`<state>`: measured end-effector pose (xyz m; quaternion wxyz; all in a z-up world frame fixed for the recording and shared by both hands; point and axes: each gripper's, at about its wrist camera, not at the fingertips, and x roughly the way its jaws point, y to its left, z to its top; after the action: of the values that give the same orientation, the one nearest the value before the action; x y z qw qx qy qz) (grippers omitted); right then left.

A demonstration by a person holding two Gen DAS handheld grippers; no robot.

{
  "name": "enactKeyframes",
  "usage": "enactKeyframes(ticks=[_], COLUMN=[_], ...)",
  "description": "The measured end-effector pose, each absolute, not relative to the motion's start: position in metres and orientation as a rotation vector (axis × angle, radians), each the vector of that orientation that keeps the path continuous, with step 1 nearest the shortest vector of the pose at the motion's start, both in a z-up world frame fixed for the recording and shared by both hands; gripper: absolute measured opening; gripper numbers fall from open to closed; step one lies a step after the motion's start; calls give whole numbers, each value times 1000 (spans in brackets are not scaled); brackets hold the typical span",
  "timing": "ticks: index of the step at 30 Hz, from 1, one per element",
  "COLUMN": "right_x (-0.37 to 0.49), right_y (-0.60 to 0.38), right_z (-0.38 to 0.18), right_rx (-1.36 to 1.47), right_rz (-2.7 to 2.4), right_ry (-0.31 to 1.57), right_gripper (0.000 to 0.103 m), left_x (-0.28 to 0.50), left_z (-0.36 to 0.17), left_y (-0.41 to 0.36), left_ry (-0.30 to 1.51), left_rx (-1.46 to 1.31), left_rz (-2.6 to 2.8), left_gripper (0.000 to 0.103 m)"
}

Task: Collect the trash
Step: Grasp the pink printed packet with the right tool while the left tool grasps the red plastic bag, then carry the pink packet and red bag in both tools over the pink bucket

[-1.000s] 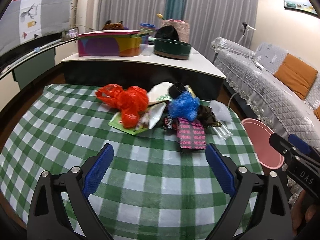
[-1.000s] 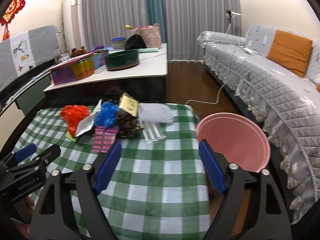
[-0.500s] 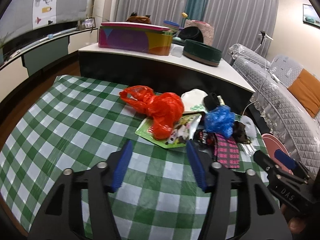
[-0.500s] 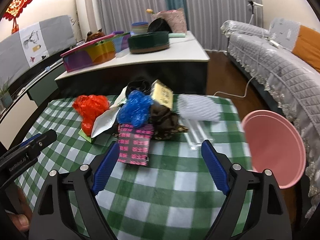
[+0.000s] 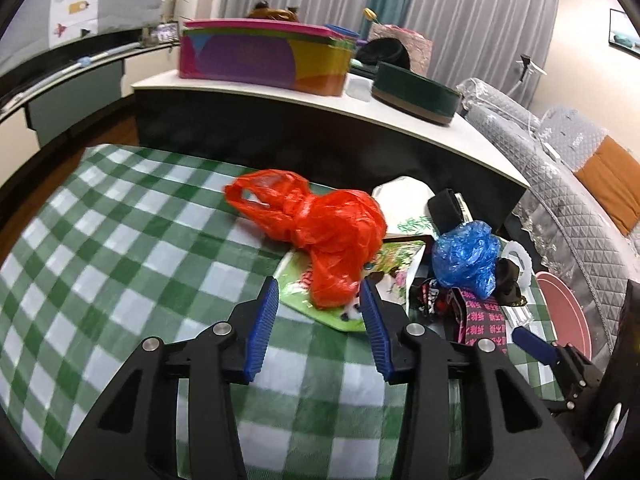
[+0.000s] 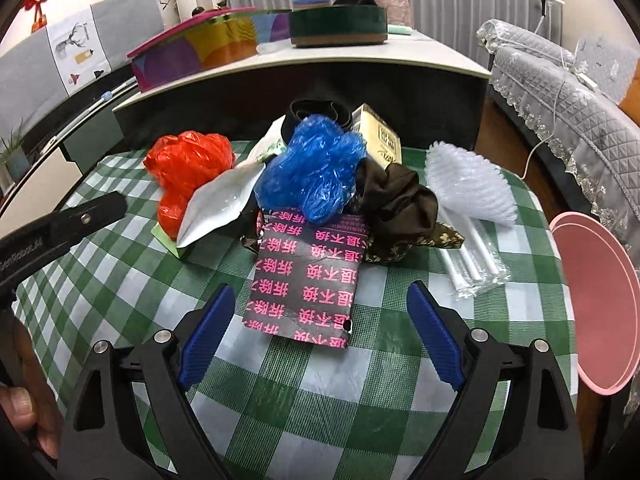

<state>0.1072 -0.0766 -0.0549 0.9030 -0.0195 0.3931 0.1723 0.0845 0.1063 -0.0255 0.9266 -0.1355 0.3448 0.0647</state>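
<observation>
Mostly trash heaped mid-table: red plastic bag point(image 5: 328, 236) on a green packet point(image 5: 320, 300), blue bag point(image 6: 316, 168) just right of it, black-pink wrapper point(image 6: 308, 280) in front. Left claw point(image 5: 318, 326) half apart, just been closing, bag's tip between pads, unpinched. Right claw point(image 6: 320, 332) wide apart, just been opening, empty, before wrapper. Pink bin point(image 6: 592, 304) right of table point(image 6: 120, 272).

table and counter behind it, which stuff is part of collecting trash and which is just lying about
Job:
red bag
blue bag
black and pink wrapper
straws
pink bin

Lying about:
colourful box
green round tin
sofa
</observation>
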Motion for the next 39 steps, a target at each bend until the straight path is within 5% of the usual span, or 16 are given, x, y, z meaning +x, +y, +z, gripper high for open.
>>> enactKeyframes(ticks=[5,12,15,19,23,25,39], right_x=[113,117,116,114,106,102,52], right_y=[-78,-79,-79,-82,-84,-85,-121], right_z=[-57,-60,-59,-55,-48,-43,-13], right_rx=[-37,-23,-32,-32,-47,-51,-25], right_rz=[352,402,409,414,421,424,429], right_ry=[824,847,840,830,808,798,732], right_gripper=[83,50,50,49,46,21,12], left_x=[107,131,136,138,133,129,76], left_z=[-33,-41,-42,-43,-35,-30,10], left_y=[98,96,94,97,99,100,84], left_ry=[709,723,731,749,741,731,653], left_rx=[-259,-277,-260,-262,-258,-262,-240], left_rz=[102,92,104,122,139,146,110], left_gripper=[42,42,39,19,16,15,13])
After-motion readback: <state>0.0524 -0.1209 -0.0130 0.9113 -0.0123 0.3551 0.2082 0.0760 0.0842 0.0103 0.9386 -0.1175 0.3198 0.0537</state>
